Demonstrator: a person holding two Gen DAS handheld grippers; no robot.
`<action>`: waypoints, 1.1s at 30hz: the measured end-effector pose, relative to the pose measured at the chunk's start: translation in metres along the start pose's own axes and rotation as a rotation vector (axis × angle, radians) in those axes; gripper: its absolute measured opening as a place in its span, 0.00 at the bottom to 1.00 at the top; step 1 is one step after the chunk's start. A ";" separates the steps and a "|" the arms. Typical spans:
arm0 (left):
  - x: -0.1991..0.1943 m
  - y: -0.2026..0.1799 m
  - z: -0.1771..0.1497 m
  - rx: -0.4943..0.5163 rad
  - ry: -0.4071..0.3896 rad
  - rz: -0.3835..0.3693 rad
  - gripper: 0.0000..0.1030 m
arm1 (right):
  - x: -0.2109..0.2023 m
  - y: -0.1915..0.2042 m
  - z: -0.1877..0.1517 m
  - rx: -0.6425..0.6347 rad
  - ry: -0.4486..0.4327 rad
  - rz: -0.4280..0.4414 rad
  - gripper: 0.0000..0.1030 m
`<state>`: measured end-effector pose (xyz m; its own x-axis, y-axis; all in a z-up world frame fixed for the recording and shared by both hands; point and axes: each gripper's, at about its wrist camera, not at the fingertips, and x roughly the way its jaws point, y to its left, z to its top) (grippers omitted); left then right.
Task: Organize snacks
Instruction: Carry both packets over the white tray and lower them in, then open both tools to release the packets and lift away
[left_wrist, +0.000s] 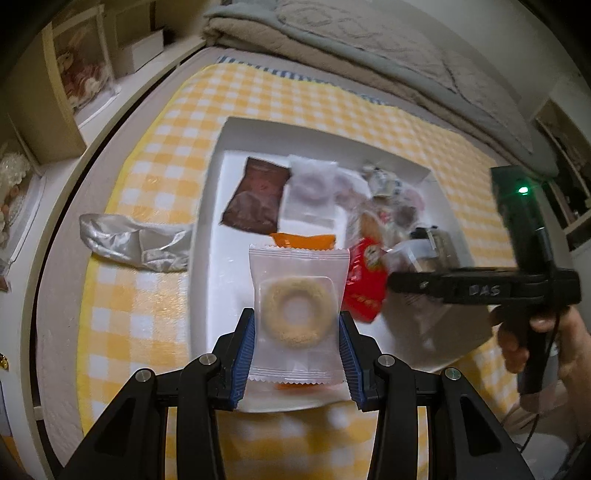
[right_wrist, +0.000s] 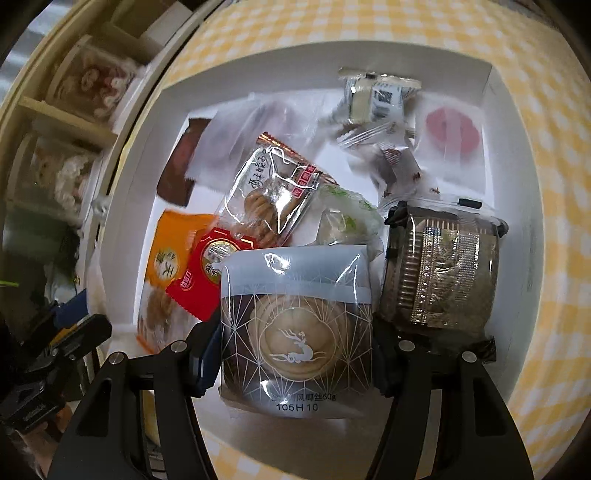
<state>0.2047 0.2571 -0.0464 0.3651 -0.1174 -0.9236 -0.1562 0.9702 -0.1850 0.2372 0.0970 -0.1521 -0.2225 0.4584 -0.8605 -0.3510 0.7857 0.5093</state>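
My left gripper (left_wrist: 297, 328) is shut on a clear packet with a pale ring biscuit (left_wrist: 298, 314), held over the near part of the white box (left_wrist: 221, 155). In the right wrist view my right gripper (right_wrist: 295, 350) is shut on a grey pastry packet with a white deer print (right_wrist: 295, 332), just above the pile in the white box (right_wrist: 155, 110). The box holds several snacks: a brown packet (left_wrist: 255, 199), a clear ring packet (left_wrist: 310, 188), an orange packet (right_wrist: 173, 254), a red packet (right_wrist: 207, 273), a clear cookie packet (right_wrist: 269, 199) and a gold-wrapped round cake (right_wrist: 439, 273).
The box lies on a yellow checked cloth (left_wrist: 147, 177). A crumpled silver bag (left_wrist: 133, 240) lies left of the box. A folded grey blanket (left_wrist: 369, 40) is behind it. Shelves with framed items (left_wrist: 81, 62) stand at the left. A hand (left_wrist: 543, 332) holds the other gripper at the right.
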 end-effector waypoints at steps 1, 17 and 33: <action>0.003 0.004 0.001 -0.006 0.007 0.008 0.41 | 0.000 -0.001 0.001 -0.001 -0.004 -0.003 0.62; 0.009 0.008 -0.007 0.012 0.029 0.030 0.55 | -0.039 0.013 -0.015 -0.066 -0.069 -0.037 0.82; -0.012 -0.004 -0.013 0.052 -0.001 0.037 0.85 | -0.071 0.006 -0.035 -0.101 -0.117 -0.062 0.88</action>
<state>0.1888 0.2514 -0.0395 0.3605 -0.0809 -0.9293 -0.1221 0.9836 -0.1330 0.2192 0.0543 -0.0877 -0.0917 0.4599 -0.8832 -0.4518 0.7712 0.4485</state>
